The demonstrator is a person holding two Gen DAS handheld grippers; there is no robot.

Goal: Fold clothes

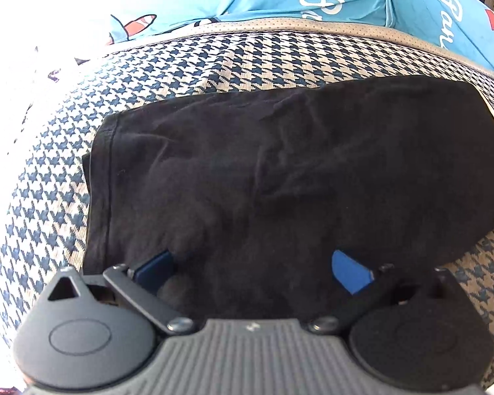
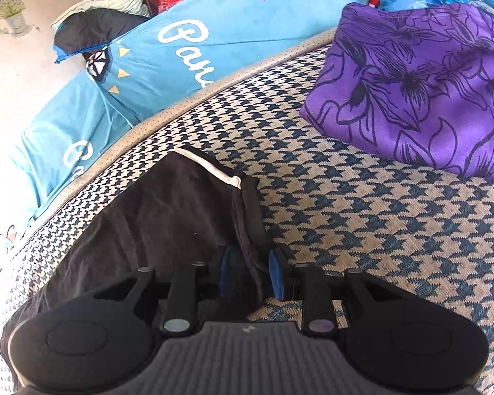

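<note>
Black garment between spread left jaws, right jaws straddling its edge

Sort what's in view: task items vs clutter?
In play:
- black cotton garment with white trim
- left gripper, open over it
- right gripper, closed on its edge

Lying about:
- purple floral-print cloth
- blue printed pillows
- houndstooth woven cushion, the work surface

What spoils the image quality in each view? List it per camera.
Left wrist view: the left side is blown out to white, fisheye curving bends the houndstooth cushion, and the black garment shows little fold detail. Right wrist view: the upper left corner is overexposed, similar barrel distortion, yet the purple floral cloth is clear.
</note>
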